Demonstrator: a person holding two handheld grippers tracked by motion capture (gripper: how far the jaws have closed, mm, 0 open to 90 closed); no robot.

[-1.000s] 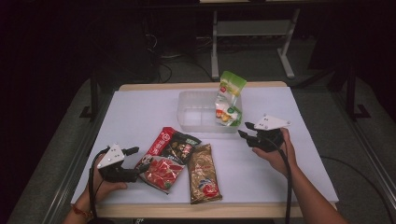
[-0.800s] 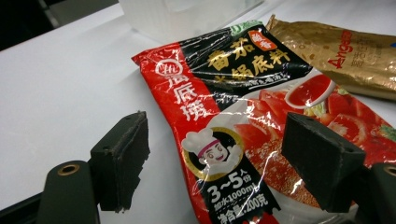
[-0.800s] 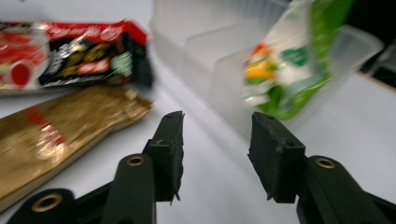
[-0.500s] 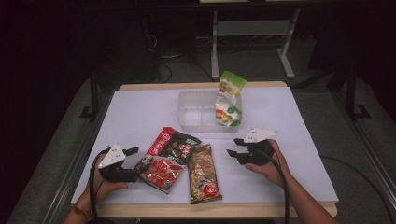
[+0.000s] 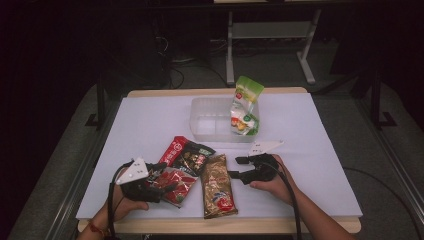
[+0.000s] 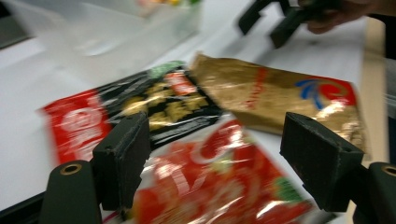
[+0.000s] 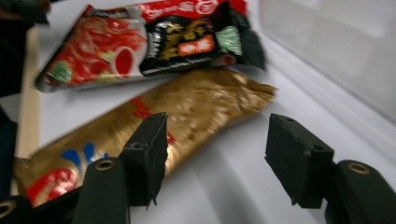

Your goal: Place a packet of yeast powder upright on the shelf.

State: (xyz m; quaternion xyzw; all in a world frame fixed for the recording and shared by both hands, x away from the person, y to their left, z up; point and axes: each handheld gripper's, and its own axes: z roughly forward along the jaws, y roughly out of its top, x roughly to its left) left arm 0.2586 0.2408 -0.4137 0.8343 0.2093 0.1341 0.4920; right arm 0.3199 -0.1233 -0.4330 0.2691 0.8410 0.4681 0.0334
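The right gripper (image 5: 239, 167) sits just to the right of the gold packet (image 5: 218, 186), its jaws having just been opening — they now stand wide apart with only bare white table (image 5: 310, 150) between them, gripping nothing. In the right gripper view the gold packet (image 7: 154, 126) lies just past the tip of one finger (image 7: 149, 154), not pressed by either pad. The left gripper (image 5: 167, 182) is at the left of the gold packet, over the red packet (image 5: 177, 185), whose right edge lies just beside the gold one. Its jaws are released and spread wide; in the left gripper view the red packet (image 6: 219, 182) shows between the two fingers (image 6: 123, 158), neither pad squeezing it. The red-and-black packet (image 5: 187, 155) lies just beyond the gold packet's top-left corner, and the clear plastic tub (image 5: 210, 120) stands farther back — a green-topped pouch (image 5: 245, 107) leans in its right end.
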